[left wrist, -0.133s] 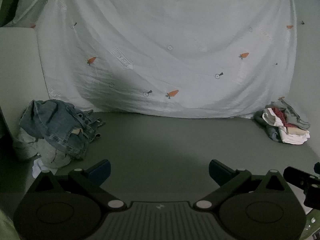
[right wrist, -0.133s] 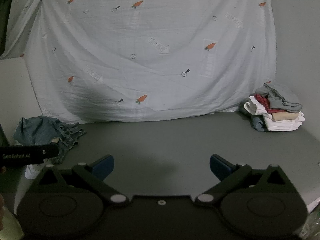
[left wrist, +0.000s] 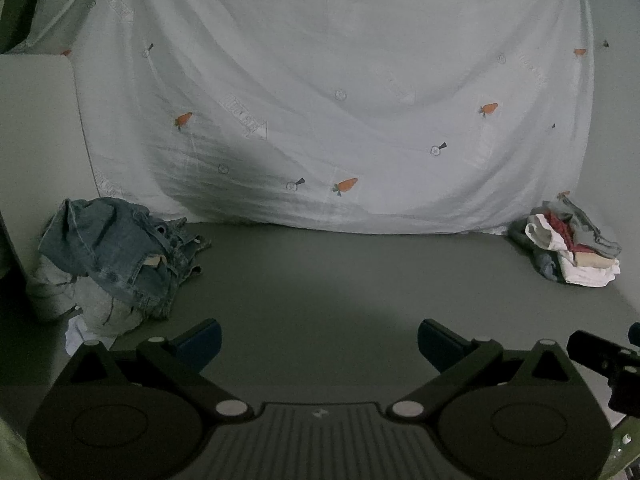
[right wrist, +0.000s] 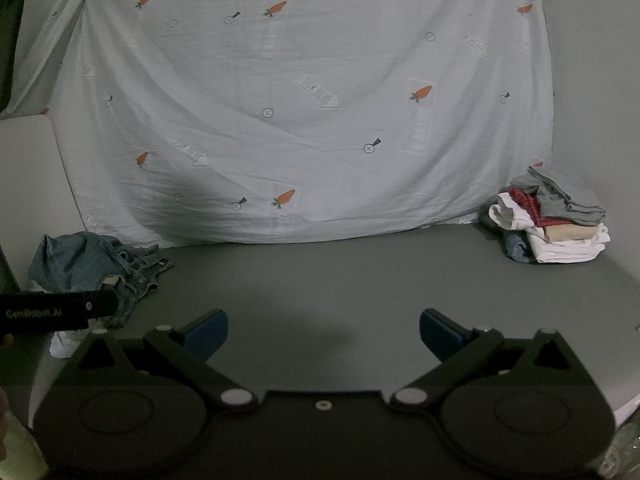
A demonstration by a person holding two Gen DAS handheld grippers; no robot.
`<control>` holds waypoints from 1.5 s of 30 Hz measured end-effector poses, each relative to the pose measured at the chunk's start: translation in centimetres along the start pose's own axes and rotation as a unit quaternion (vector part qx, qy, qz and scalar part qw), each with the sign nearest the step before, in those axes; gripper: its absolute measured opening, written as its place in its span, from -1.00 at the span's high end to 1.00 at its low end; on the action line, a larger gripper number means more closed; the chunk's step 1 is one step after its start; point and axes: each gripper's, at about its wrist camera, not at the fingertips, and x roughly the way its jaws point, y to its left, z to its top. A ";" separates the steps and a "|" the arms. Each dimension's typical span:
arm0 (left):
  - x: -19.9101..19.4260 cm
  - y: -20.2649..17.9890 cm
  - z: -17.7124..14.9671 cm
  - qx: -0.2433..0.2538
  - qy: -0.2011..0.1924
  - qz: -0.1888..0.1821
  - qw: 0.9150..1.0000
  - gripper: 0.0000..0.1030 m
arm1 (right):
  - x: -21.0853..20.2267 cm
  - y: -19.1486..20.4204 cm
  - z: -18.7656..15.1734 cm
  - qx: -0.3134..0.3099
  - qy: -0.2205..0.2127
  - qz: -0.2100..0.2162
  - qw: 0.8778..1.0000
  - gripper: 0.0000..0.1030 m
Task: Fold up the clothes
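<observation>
A heap of unfolded clothes (left wrist: 108,256) with blue denim on top lies at the far left of the grey table (left wrist: 320,280); the right wrist view shows the same heap (right wrist: 92,264). A stack of folded clothes (left wrist: 568,244) sits at the far right, by the backdrop, and appears as a stack (right wrist: 556,220) in the right wrist view too. My left gripper (left wrist: 319,340) hovers over the near middle of the table, open, nothing between its blue pads. My right gripper (right wrist: 323,332) is likewise open and holds nothing. Both are well short of either pile.
A pale sheet (left wrist: 320,100) printed with carrots hangs behind the table. A light panel (left wrist: 36,140) stands at the left. The right gripper's body (left wrist: 604,360) pokes in at the left view's right edge; the left gripper's body (right wrist: 56,312) crosses the right view's left edge.
</observation>
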 end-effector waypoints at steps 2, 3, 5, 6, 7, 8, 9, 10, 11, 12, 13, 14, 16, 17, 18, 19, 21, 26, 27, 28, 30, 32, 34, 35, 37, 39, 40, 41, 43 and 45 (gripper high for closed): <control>-0.1 0.0 0.0 0.000 0.000 0.000 1.000 -1.00 | -0.1 0.0 0.0 0.000 0.000 -0.001 1.000 -1.00; -0.1 0.0 0.0 0.000 0.000 0.000 1.000 -1.00 | -0.1 0.0 -0.1 0.000 0.000 -0.001 1.000 -1.00; -0.2 0.0 -0.1 0.000 0.001 0.000 1.000 -1.00 | -0.1 0.0 -0.1 0.000 -0.001 -0.001 1.000 -1.00; -0.3 0.0 -0.1 0.000 0.001 0.000 1.000 -1.00 | -0.2 0.1 -0.1 0.000 -0.001 -0.002 1.000 -1.00; -0.3 0.0 -0.1 0.000 0.001 0.000 1.000 -1.00 | -0.2 0.1 -0.2 0.000 -0.001 -0.002 1.000 -1.00; -0.3 0.0 -0.1 0.000 0.001 0.000 1.000 -1.00 | -0.2 0.1 -0.2 0.000 -0.001 -0.002 1.000 -1.00; -0.3 0.0 -0.1 0.000 0.002 0.000 1.000 -1.00 | -0.3 0.1 -0.2 0.000 -0.001 -0.003 1.000 -1.00; -0.2 0.2 0.0 -0.001 0.004 -0.001 1.000 -1.00 | -0.3 0.1 -0.2 0.000 -0.001 -0.003 1.000 -1.00; -0.1 0.3 0.1 -0.003 0.006 -0.002 1.000 -1.00 | -0.3 0.0 -0.2 0.000 -0.001 -0.003 1.000 -1.00; 0.0 0.4 0.2 -0.004 0.007 -0.002 1.000 -1.00 | -0.2 -0.1 -0.1 0.000 -0.002 -0.002 1.000 -1.00; 0.1 0.5 0.2 -0.004 0.008 -0.003 1.000 -1.00 | -0.2 -0.2 -0.1 0.001 -0.002 -0.002 1.000 -1.00; 0.0 0.4 0.2 -0.004 0.008 -0.003 1.000 -1.00 | -0.2 -0.2 -0.1 0.001 -0.002 -0.002 1.000 -1.00; 0.0 0.2 0.1 -0.005 0.008 -0.003 1.000 -1.00 | -0.3 -0.2 -0.2 0.000 -0.001 -0.003 1.000 -1.00; 0.0 0.1 0.1 -0.005 0.008 -0.003 1.000 -1.00 | -0.3 -0.2 -0.2 0.001 -0.001 -0.003 1.000 -1.00; -0.1 0.0 0.0 -0.005 0.008 -0.002 1.000 -1.00 | -0.2 -0.3 -0.1 0.002 0.001 -0.003 1.000 -1.00; -0.1 -0.1 0.0 -0.004 0.008 -0.002 1.000 -1.00 | -0.1 -0.4 -0.1 0.002 0.001 -0.003 1.000 -1.00; -0.2 -0.2 0.0 -0.004 0.008 -0.001 1.000 -1.00 | -0.1 -0.4 -0.1 0.001 0.001 -0.003 1.000 -1.00; -0.2 -0.3 0.0 -0.006 0.008 -0.001 1.000 -1.00 | -0.1 -0.4 0.0 0.000 0.001 -0.003 1.000 -1.00; -0.2 -0.3 0.0 -0.006 0.008 0.000 1.000 -1.00 | -0.1 -0.4 0.0 0.000 0.000 -0.004 1.000 -1.00; -0.2 -0.4 0.0 -0.006 0.008 0.000 1.000 -1.00 | -0.1 -0.4 0.0 0.000 0.000 -0.004 1.000 -1.00; -0.2 -0.4 0.0 -0.006 0.008 0.000 1.000 -1.00 | 0.0 -0.4 -0.1 0.001 0.000 -0.005 1.000 -1.00; -0.2 -0.4 0.1 -0.006 0.008 0.000 1.000 -1.00 | 0.0 -0.4 -0.1 0.001 0.000 -0.005 1.000 -1.00; -0.2 -0.3 0.0 -0.006 0.007 -0.001 1.000 -1.00 | 0.1 -0.3 -0.2 0.001 0.000 -0.005 1.000 -1.00; -0.2 -0.3 0.0 -0.006 0.006 -0.001 1.000 -1.00 | 0.1 -0.2 -0.2 0.001 0.000 -0.005 1.000 -1.00; -0.1 -0.2 0.0 -0.006 0.007 -0.001 1.000 -1.00 | 0.1 -0.3 0.0 0.002 0.000 -0.006 1.000 -1.00; -0.1 -0.2 0.0 -0.006 0.008 -0.001 1.000 -1.00 | 0.2 -0.3 0.0 0.003 0.000 -0.006 1.000 -1.00; 0.0 -0.2 0.1 -0.007 0.008 -0.001 1.000 -1.00 | 0.2 -0.3 0.0 0.003 0.001 -0.006 1.000 -1.00; 0.0 -0.2 0.1 -0.007 0.008 -0.001 1.000 -1.00 | 0.2 -0.2 -0.1 0.003 0.001 -0.007 1.000 -1.00; 0.0 -0.2 0.1 -0.007 0.009 -0.001 1.000 -1.00 | 0.1 -0.1 -0.1 0.003 0.001 -0.006 1.000 -1.00; 0.0 -0.2 0.1 -0.007 0.009 -0.001 1.000 -1.00 | 0.2 0.0 -0.1 0.002 0.001 -0.006 1.000 -1.00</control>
